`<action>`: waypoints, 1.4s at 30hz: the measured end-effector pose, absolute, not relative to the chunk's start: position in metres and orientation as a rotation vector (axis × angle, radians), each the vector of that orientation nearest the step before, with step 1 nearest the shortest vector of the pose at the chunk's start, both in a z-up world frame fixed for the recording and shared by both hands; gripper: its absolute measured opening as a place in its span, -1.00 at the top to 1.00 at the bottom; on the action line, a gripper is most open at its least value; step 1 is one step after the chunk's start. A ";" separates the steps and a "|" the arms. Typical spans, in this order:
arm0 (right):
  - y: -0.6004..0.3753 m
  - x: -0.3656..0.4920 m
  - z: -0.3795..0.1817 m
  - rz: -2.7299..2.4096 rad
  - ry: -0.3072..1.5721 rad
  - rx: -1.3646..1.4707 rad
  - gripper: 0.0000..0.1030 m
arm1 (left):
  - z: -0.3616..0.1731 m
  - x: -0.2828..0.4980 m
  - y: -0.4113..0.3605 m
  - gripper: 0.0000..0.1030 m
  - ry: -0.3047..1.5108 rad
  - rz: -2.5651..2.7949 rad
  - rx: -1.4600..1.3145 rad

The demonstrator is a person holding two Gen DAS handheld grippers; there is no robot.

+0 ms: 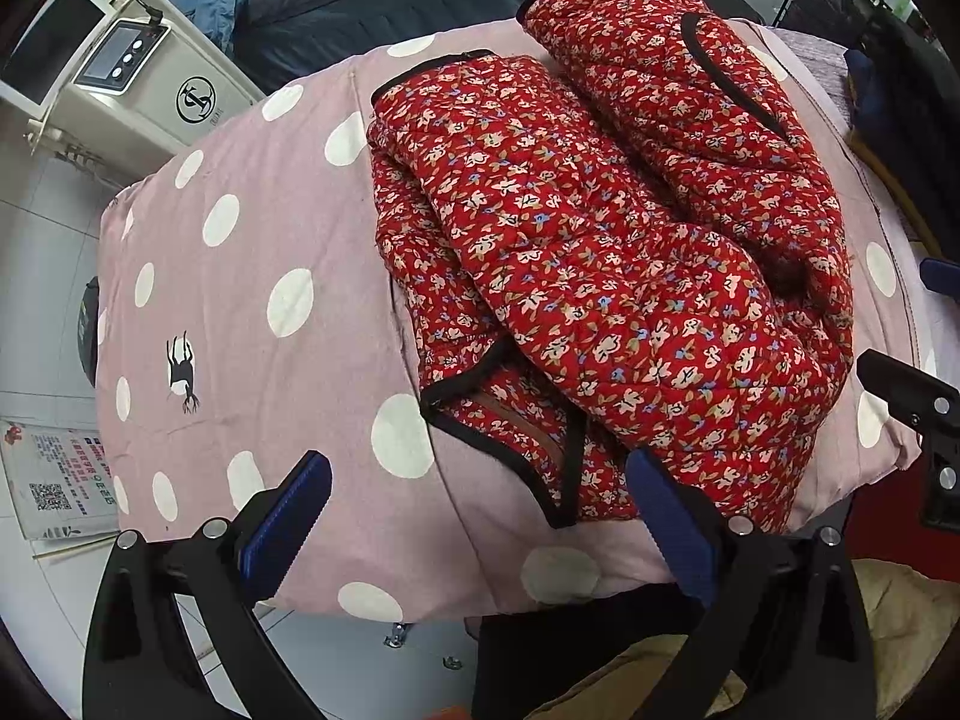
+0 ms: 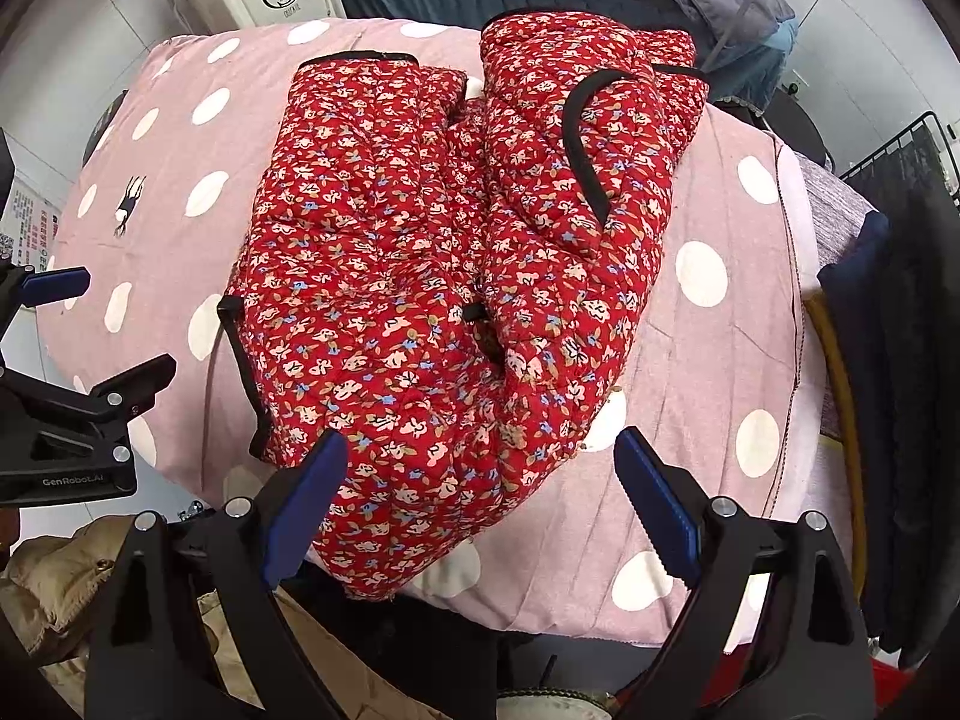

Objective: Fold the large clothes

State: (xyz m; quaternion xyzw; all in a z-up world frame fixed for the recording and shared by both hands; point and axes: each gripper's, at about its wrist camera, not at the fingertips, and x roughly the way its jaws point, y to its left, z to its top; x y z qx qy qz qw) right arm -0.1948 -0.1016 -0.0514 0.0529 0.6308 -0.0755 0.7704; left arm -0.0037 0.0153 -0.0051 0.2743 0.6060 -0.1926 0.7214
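So the red floral jacket (image 2: 432,276) lies bunched on the polka-dot cover (image 2: 708,360), just ahead of both grippers. Left gripper (image 1: 480,534) and right gripper (image 2: 480,504) hang above it, jaws wide, gripping nothing.

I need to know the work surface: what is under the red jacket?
The red jacket lies on a pink dotted sheet spread over a padded surface. Whatever is beneath the sheet is covered.

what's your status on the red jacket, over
Left gripper and right gripper open, holding nothing. Red floral jacket lies bunched on the polka-dot cover. Nothing in the way.
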 end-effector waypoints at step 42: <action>0.130 -0.047 -0.181 0.747 1.289 -1.059 -0.74 | -0.108 -0.016 0.158 -0.87 1.460 -0.381 0.029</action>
